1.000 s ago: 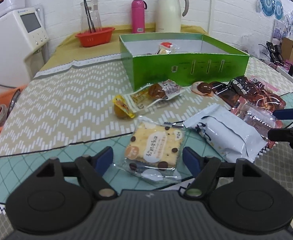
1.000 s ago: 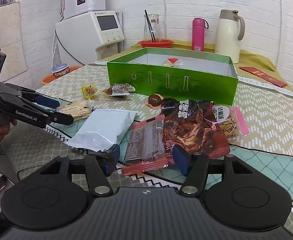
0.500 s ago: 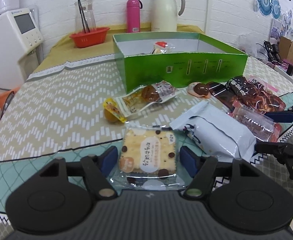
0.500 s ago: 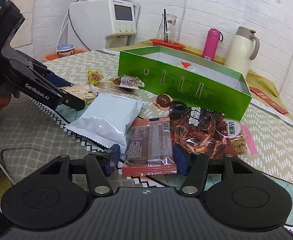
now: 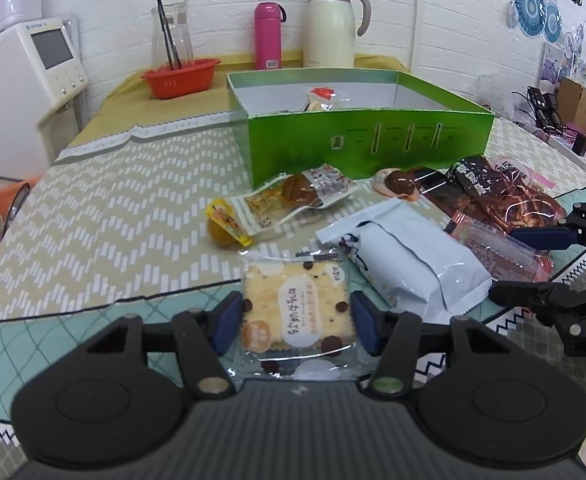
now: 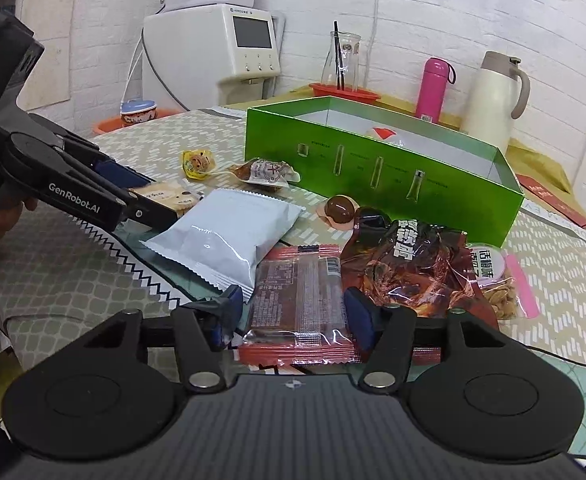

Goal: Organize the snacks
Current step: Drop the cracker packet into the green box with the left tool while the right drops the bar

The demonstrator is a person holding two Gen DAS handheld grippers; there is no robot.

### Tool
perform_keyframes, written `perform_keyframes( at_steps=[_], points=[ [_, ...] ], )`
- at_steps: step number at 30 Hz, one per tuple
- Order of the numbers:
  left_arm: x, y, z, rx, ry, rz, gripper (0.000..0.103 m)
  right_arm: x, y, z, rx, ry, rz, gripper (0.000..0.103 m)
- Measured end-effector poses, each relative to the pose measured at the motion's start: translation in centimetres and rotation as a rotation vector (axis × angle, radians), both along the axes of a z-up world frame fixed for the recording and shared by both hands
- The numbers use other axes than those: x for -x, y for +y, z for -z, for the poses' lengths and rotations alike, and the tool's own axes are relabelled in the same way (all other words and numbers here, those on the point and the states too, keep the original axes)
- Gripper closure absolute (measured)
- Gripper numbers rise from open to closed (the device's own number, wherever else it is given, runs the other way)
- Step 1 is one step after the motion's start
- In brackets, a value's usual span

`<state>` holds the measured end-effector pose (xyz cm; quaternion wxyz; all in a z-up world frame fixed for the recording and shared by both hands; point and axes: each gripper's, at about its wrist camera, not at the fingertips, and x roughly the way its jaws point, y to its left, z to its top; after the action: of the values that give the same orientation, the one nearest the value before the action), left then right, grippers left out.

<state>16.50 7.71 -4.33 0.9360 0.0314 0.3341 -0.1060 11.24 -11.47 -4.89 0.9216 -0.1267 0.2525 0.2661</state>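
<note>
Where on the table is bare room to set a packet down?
Bare cloth lies left of the green box, between the orange basket and the yellow candy. The box floor is mostly free too. In front of the box, around the white packet, it is crowded.

We see both views evenly and brightly lit by soft indoor light, with only faint shadows under the packets on the table (image 5: 93,220). Glare sits on the pale blue packet (image 6: 229,236) and the dark red wrapper (image 6: 417,264). Fisheye bending curves the brick wall (image 6: 433,8) and darkens the corners, while distant clutter at the right edge of the left view looks soft.
</note>
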Motion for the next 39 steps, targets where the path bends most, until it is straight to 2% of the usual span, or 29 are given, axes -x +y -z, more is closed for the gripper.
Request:
perform_keyframes(
  at_steps=[1, 4, 9, 14, 17, 21, 24, 27, 30, 34, 39],
  points=[
    [0.2, 0.1, 0.0, 0.002, -0.002, -0.004, 0.046, 0.1, -0.1, -0.2, -0.001, 0.012, 0.002, 0.027],
    [0.7, 0.3, 0.0, 0.012, -0.004, -0.027, 0.046, 0.7, -0.6, -0.3, -0.019, 0.014, 0.009, 0.035],
    [1.4, 1.2, -1.0, 0.065, 0.007, -0.043, 0.047, 1.6, -1.4, -1.1, -0.066, -0.014, 0.032, 0.036],
    [1.3, 1.1, -3.9, 0.100, -0.062, -0.025, 0.047, 1.9, -2.8, -3.9, -0.121, -0.105, 0.054, 0.035],
    [0.4, 0.1, -5.8, 0.120, -0.112, 0.000, 0.047, 0.6, -3.6, -5.6, -0.156, -0.152, 0.080, 0.035],
    [-2.0, -1.6, -8.1, 0.146, -0.177, 0.019, 0.047, -2.1, -4.6, -7.2, -0.236, -0.173, 0.126, 0.034],
    [-4.5, -2.5, -9.3, 0.180, -0.194, 0.018, 0.046, -4.0, -5.0, -7.6, -0.267, -0.186, 0.160, 0.034],
    [-7.2, -3.5, -10.0, 0.181, -0.221, -0.007, 0.046, -6.1, -5.2, -7.7, -0.281, -0.197, 0.192, 0.034],
    [-10.2, -4.3, -10.0, 0.209, -0.198, -0.020, 0.046, -8.0, -5.5, -7.4, -0.294, -0.199, 0.216, 0.034],
    [-13.8, -5.6, -9.0, 0.194, -0.168, -0.039, 0.046, -11.2, -5.9, -6.7, -0.307, -0.171, 0.250, 0.033],
    [-16.3, -6.2, -7.8, 0.196, -0.119, -0.043, 0.046, -13.9, -6.3, -5.8, -0.307, -0.144, 0.285, 0.033]
  ],
)
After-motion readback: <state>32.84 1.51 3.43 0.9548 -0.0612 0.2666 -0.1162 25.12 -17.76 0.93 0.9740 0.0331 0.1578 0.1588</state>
